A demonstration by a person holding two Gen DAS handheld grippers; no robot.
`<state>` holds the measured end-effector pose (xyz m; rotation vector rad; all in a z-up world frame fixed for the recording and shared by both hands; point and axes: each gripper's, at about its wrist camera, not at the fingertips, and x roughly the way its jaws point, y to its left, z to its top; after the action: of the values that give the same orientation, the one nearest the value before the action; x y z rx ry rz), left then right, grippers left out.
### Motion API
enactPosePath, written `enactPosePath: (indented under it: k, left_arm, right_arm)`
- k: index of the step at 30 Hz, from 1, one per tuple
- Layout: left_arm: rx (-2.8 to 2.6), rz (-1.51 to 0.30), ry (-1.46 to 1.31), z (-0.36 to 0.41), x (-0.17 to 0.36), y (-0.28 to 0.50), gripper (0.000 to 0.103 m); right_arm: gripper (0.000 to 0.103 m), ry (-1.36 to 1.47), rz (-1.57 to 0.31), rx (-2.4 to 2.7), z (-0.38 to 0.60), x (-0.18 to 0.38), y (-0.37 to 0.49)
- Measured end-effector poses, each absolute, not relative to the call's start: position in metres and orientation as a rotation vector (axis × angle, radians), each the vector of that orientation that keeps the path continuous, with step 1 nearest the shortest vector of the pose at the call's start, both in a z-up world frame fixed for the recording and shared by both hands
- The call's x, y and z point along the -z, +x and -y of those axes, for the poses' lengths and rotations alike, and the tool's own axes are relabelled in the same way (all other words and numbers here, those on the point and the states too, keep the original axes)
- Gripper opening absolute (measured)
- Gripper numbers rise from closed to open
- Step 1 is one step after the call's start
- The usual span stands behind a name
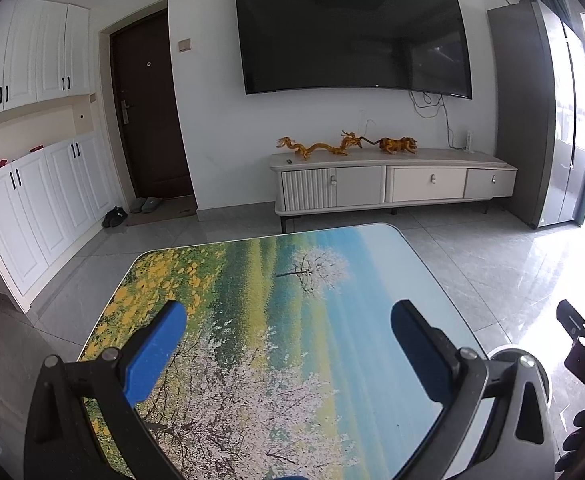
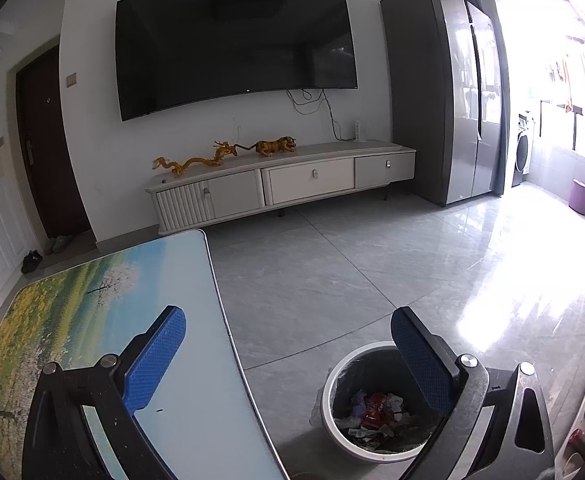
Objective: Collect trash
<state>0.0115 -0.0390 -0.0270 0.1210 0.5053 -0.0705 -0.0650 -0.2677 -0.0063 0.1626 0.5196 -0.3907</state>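
A round trash bin [image 2: 332, 396] with a white rim and a dark liner stands on the floor right of the table. Crumpled wrappers and paper [image 2: 376, 412] lie inside it. My right gripper [image 2: 288, 356] is open and empty, held above the table's right edge and the bin. My left gripper [image 1: 288, 352] is open and empty above the table [image 1: 252, 300], whose top shows a printed landscape with blossom trees. The bin's rim [image 1: 504, 354] shows behind the left gripper's right finger. The right gripper's body [image 1: 584, 340] shows at the right edge.
A white TV cabinet [image 2: 280, 184] with orange dragon and tiger figures stands under a wall TV [image 2: 232, 44]. A grey fridge [image 2: 444, 92] stands to the right. A purple bin [image 2: 579, 196] stands by the balcony. White cupboards [image 1: 32, 200], a dark door and shoes are to the left.
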Motion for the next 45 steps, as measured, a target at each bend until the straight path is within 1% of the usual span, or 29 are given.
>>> enactPosePath:
  k: [28, 45]
  left_arm:
    - [0.115, -0.532, 0.127, 0.052, 0.036, 0.012, 0.103]
    - [0.129, -0.530, 0.138, 0.057, 0.038, 0.009, 0.103]
  right_arm:
    - [0.103, 0.101, -0.490, 0.462, 0.268, 0.003, -0.071]
    - [0.103, 0.118, -0.489, 0.473, 0.274, 0.004, -0.072]
